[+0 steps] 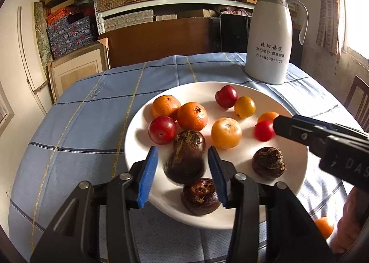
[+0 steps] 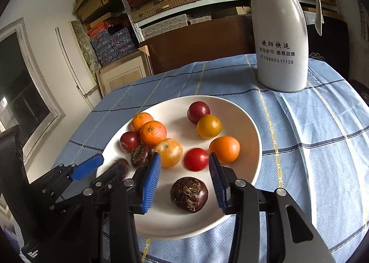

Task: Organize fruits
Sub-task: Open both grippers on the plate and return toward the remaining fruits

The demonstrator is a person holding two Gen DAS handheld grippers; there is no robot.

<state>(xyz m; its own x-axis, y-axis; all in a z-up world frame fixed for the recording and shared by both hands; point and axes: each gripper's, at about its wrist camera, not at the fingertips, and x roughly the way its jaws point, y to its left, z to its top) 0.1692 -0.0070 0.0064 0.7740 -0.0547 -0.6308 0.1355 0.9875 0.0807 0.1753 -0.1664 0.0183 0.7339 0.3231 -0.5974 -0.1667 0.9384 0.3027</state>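
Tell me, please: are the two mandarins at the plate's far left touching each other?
Touching. In the left wrist view, the front mandarin overlaps the rear mandarin with no white plate showing between; the right wrist view agrees.

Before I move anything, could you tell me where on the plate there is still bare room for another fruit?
The white plate is bare along its far rim, between the two tangerines and the dark red plum, and along its near rim below the lone water chestnut. The left side is crowded: tangerines, a plum and water chestnuts touching.
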